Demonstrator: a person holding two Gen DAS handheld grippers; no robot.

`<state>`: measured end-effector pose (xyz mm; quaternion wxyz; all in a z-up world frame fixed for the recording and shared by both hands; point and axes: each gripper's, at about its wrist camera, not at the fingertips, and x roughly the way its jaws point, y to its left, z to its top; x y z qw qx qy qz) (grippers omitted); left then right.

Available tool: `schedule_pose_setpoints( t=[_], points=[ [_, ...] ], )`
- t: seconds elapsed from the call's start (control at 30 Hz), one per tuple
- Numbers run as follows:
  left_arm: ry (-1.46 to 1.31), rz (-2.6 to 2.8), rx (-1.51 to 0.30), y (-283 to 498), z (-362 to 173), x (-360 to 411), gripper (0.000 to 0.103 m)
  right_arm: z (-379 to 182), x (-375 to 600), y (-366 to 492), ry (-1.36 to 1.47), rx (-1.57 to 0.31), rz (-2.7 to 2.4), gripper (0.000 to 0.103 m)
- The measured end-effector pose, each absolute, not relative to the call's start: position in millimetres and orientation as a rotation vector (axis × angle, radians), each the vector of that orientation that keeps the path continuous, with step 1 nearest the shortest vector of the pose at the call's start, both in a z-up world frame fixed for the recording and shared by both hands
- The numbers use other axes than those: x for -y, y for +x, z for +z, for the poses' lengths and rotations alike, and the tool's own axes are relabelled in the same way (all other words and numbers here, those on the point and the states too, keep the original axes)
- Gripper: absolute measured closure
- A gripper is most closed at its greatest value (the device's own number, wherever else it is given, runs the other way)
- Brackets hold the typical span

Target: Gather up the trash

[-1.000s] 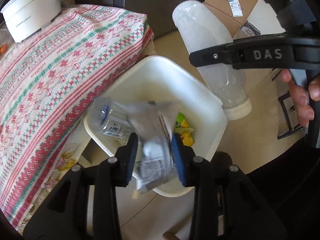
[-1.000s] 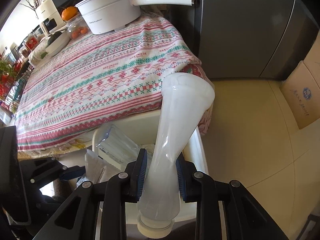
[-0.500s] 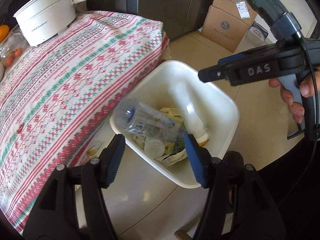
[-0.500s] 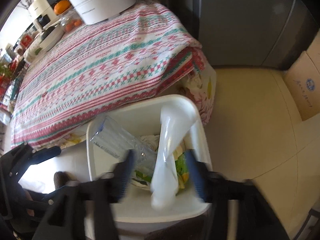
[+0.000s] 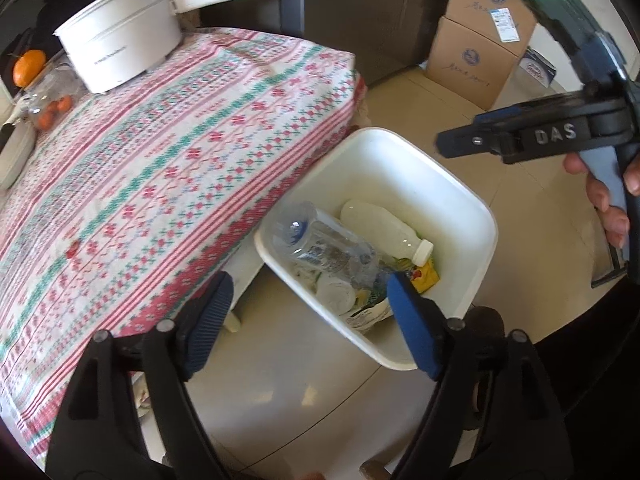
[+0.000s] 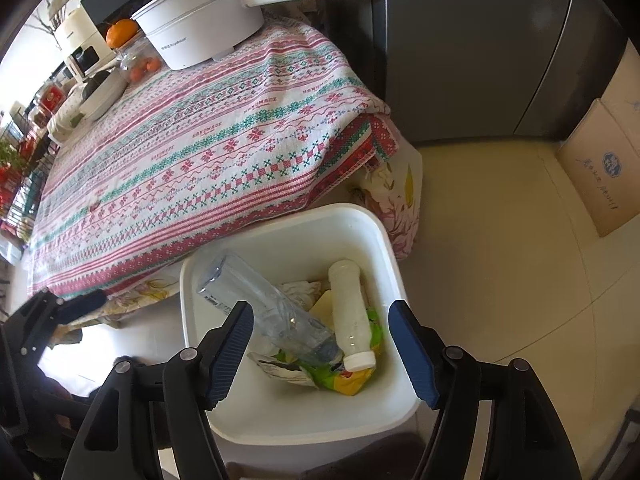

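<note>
A white trash bin [image 5: 476,204] [image 6: 384,240] stands on the floor beside the table. Inside lie a white milky bottle [image 5: 384,228] [image 6: 350,312], a clear plastic bottle [image 5: 320,244] [image 6: 260,304], a yellow-green wrapper [image 6: 352,384] [image 5: 426,276] and a crumpled packet [image 5: 366,314]. My left gripper [image 5: 310,320] is open and empty above the bin's near edge. My right gripper [image 6: 320,344] is open and empty above the bin; it also shows from the side in the left wrist view [image 5: 444,146].
The table wears a red, green and white patterned cloth [image 5: 160,168] [image 6: 200,148]. A white pot [image 5: 120,40] [image 6: 200,28] with a long handle, oranges [image 5: 28,66] and dishes sit at its far end. Cardboard boxes [image 5: 476,56] [image 6: 604,168] and a dark cabinet [image 6: 480,40] stand beyond.
My right gripper opened and the white bottle dropped into the bin. My left gripper opened and let the packet fall in. Both grippers have drawn back upward.
</note>
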<state>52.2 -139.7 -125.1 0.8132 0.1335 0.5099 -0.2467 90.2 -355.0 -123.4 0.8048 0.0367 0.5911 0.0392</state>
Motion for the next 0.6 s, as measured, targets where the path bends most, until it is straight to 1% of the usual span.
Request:
schedule_pose_setpoints(
  t=[0.1, 0.13, 0.2, 0.23, 0.4, 0.5, 0.53, 0.6],
  points=[
    [0.274, -0.489, -1.079, 47.2, -117.0, 130.1, 0.016, -113.4, 349.6, 82.3, 0.059, -1.243, 0.085, 0.028],
    [0.271, -0.472, -1.075, 44.7, -113.4, 126.1, 0.014, -109.7, 347.6, 79.4, 0.051, -1.235, 0.086, 0.024],
    [0.282, -0.416, -1.061, 37.9, -105.6, 120.0, 0.003, -99.8, 341.5, 71.8, 0.036, -1.211, 0.094, 0.021],
    [0.293, -0.383, -1.045, 33.9, -101.2, 117.1, 0.002, -95.2, 339.1, 67.9, 0.035, -1.2, 0.097, 0.018],
    [0.272, -0.273, -0.975, 10.3, -72.7, 100.0, 0.001, -66.1, 322.6, 39.3, -0.028, -1.107, 0.08, 0.014],
    [0.221, -0.236, -0.945, -2.1, -58.2, 88.2, 0.001, -46.0, 313.0, 20.0, -0.055, -1.033, 0.083, 0.002],
    [0.201, -0.221, -0.936, -6.4, -52.2, 83.6, 0.001, -37.8, 310.3, 11.3, -0.058, -0.999, 0.075, 0.0],
    [0.162, -0.194, -0.918, -13.3, -41.7, 74.4, 0.001, -25.9, 306.0, -2.6, -0.072, -0.956, 0.059, 0.0]
  ],
)
